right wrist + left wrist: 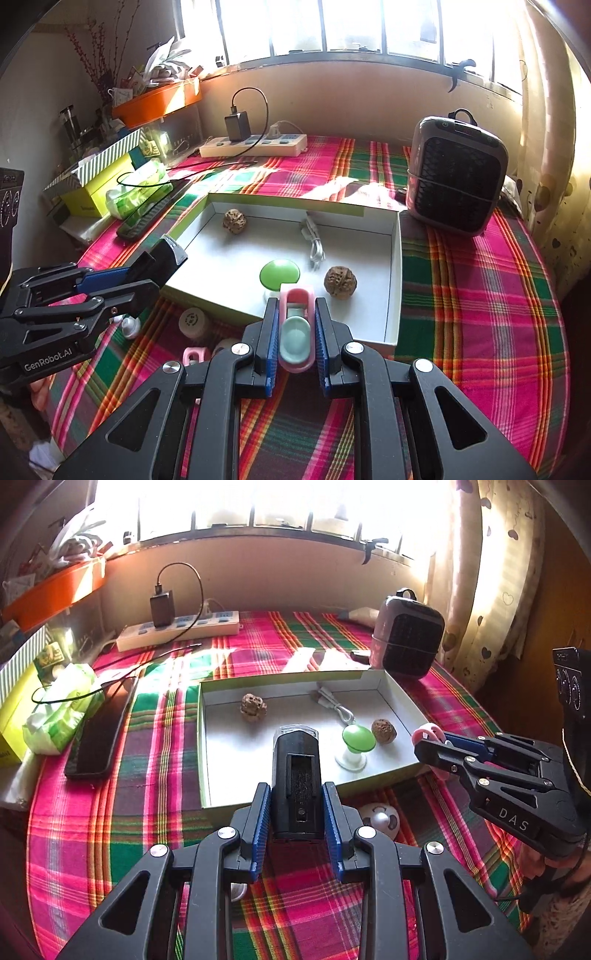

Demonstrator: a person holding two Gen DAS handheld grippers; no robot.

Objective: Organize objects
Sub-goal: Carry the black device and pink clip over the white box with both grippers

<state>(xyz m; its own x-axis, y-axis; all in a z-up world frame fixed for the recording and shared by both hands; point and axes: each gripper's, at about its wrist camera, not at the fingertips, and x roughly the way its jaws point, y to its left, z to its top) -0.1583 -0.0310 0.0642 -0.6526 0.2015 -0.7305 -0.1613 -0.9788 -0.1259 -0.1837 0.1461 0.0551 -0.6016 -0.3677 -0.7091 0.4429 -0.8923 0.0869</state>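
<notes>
The left hand-held gripper (297, 812) is pinching a black device (295, 775), its long axis pointing toward twelve o'clock, over the white box (207, 775)'s near wall. The right hand-held gripper (296, 332) is pinching a pink clip (296, 325), likewise aiming at the box.

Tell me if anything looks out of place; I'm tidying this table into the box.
A few small items lie loose on the cloth just outside the white box: a round speaker-like piece, a small white figure and a pink clip. A black cable trails across the phone. Nothing looks spilled or broken.
</notes>
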